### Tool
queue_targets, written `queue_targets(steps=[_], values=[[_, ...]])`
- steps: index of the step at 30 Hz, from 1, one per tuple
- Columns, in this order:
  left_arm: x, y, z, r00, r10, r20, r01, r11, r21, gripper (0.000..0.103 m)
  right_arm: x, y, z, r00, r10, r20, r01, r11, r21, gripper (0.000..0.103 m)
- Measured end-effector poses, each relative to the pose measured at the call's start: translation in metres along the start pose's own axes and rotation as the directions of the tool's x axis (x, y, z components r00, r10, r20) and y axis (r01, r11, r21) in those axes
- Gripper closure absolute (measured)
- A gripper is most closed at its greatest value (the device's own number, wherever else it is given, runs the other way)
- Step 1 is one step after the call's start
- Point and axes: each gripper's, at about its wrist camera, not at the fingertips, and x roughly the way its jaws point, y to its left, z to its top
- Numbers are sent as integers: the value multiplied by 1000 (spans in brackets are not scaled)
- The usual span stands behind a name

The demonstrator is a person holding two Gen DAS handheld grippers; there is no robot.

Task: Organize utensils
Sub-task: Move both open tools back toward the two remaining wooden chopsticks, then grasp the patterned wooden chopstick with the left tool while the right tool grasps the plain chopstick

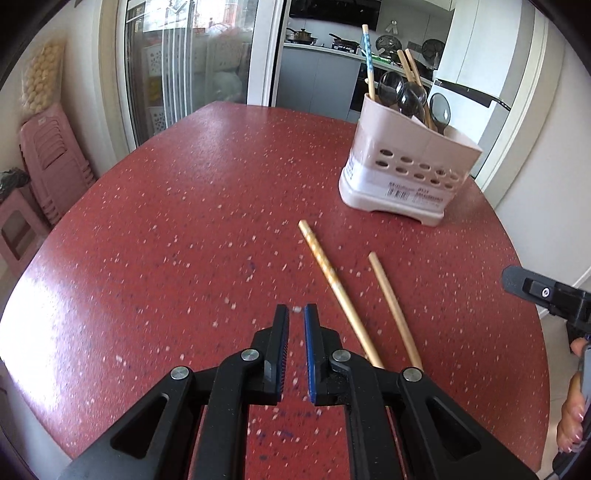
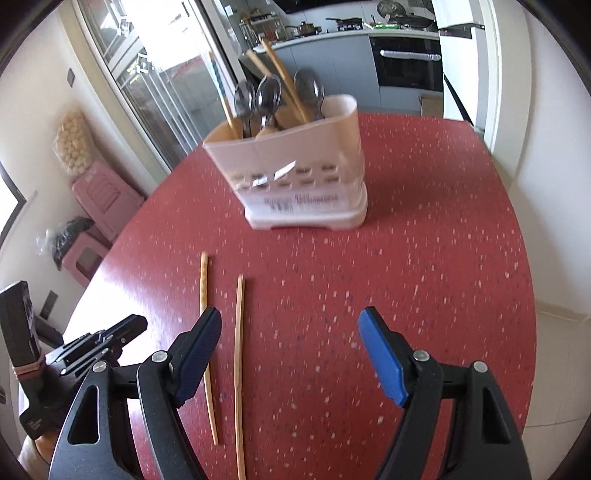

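Two wooden chopsticks lie loose on the red speckled table [image 1: 184,221] [image 2: 424,258]: a patterned one [image 1: 332,280] [image 2: 204,280] and a plain one [image 1: 393,306] [image 2: 239,332]. Behind them stands a pale pink utensil holder [image 1: 402,158] [image 2: 295,177] with dark spoons [image 1: 406,96] [image 2: 267,96] and several chopsticks upright in it. My left gripper [image 1: 296,314] [image 2: 122,332] is shut and empty, low over the table just left of the loose chopsticks. My right gripper [image 2: 290,317] [image 1: 546,295] is open; the plain chopstick lies between its fingers, the patterned one under its left finger [image 2: 199,350].
Stacked pink stools [image 1: 51,158] [image 2: 107,199] stand by the wall left of the table. A glass sliding door [image 1: 192,55] and a kitchen counter [image 2: 369,33] lie beyond the far edge. The table's rounded right edge drops to pale floor tiles [image 2: 554,332].
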Motion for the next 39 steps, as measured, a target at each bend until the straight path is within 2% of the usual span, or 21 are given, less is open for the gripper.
queue_targets(steps=[9,11,12,14,16,18,23,29,39], values=[[-3,14,-20,1000,4,-23,-4,1000,-18,65,6,10,-24,998,-12,-58,12,1000,-4,20],[-3,19,-23,999,8,-31,-9,1000,-28,9,7,13,-28,997,-21,-68,20,1000,-14,20],[-3,20,-24,999,15,-35,-16,999,-36,0,8,14,-29,997,-23,-72,22,1000,-14,20],[-4,26,-27,1000,31,-2,-32,998,-52,0,9,14,-31,996,-25,-82,24,1000,-10,20],[0,28,-27,999,38,-15,-39,998,-51,0,10,15,-33,996,-30,-89,29,1000,-3,15],[4,31,-27,999,46,-22,-47,997,-58,0,13,16,-33,994,-38,-100,37,999,-5,0],[20,38,-26,997,45,-58,-50,995,-86,0,21,24,-34,989,-60,-135,56,998,-33,0],[32,44,-22,993,66,-97,-76,992,-105,0,38,30,-29,971,-103,-216,98,995,-33,0],[32,49,-19,987,98,-126,-113,987,-116,0,68,43,-16,948,-166,-273,152,986,-70,0]])
